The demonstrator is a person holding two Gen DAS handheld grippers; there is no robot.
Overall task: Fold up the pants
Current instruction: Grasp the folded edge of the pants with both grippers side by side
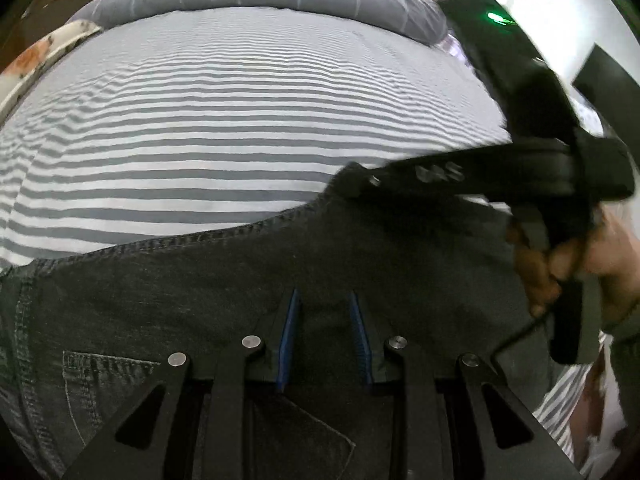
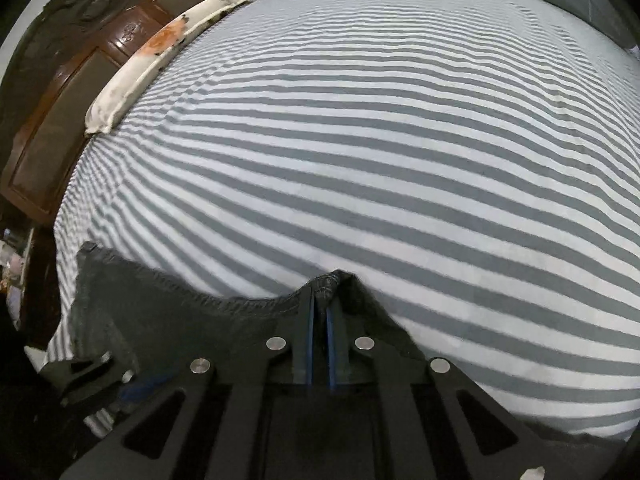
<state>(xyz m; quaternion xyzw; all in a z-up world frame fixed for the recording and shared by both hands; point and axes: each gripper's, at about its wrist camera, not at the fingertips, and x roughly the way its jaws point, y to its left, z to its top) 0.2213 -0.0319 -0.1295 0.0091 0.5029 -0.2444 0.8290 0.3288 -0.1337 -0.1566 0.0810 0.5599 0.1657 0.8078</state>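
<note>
Pants: we see dark denim spread on the striped bed, beneath and ahead of the left jaws.
Left gripper: jaws apart over the fabric, gripping nothing.
Right gripper: jaws together, clamped on a raised pants edge.
Pillow: far left of the right jaws.

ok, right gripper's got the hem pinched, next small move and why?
Probably close the left gripper on the dark grey denim pants: it sits open over the fabric, while the right gripper already pinches a raised edge above the striped bedsheet.
</note>
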